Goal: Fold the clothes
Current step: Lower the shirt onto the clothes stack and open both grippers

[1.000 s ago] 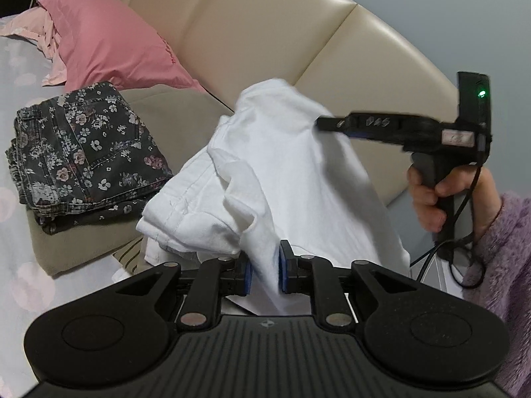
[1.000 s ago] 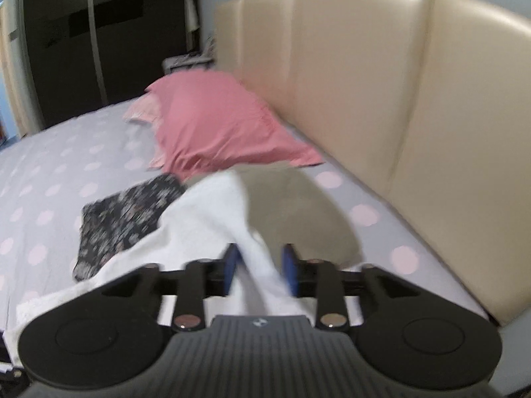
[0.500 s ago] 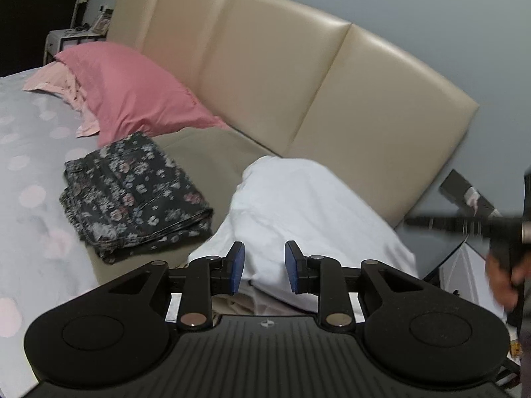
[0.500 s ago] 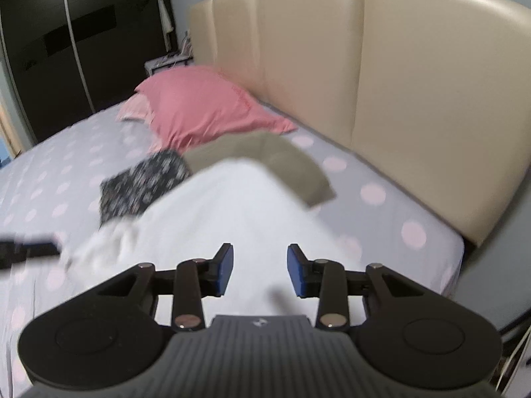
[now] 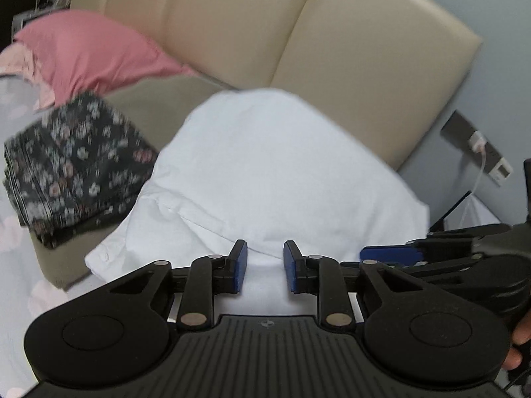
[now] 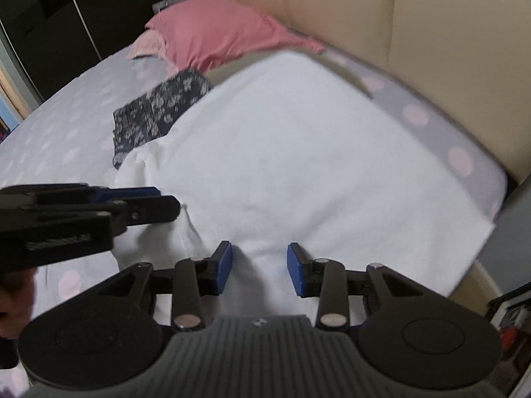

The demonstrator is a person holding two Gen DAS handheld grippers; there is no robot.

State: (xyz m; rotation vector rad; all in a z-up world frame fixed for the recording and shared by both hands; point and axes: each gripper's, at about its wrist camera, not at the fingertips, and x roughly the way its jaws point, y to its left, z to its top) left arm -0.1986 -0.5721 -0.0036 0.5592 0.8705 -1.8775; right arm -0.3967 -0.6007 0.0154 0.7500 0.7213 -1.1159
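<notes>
A white garment (image 5: 265, 172) lies spread on the bed, and shows in the right wrist view (image 6: 298, 152) too. My left gripper (image 5: 264, 267) is open and empty just above its near edge. My right gripper (image 6: 259, 270) is open and empty over the garment's near part. The right gripper shows at the right edge of the left wrist view (image 5: 431, 252). The left gripper shows at the left of the right wrist view (image 6: 99, 205). A folded dark floral garment (image 5: 73, 165) lies on a khaki cloth (image 5: 159, 106) to the left.
A pink pillow (image 5: 89, 53) lies at the bed's head against the beige padded headboard (image 5: 298, 33). The dotted lilac sheet (image 6: 66, 126) stretches left. A wall socket with a cable (image 5: 481, 152) is at the right. Dark wardrobe doors (image 6: 66, 10) stand beyond the bed.
Both grippers let go of the white garment and opened. The garment dropped from being held up and now lies flat on the bed. Both grippers came down close over it.
</notes>
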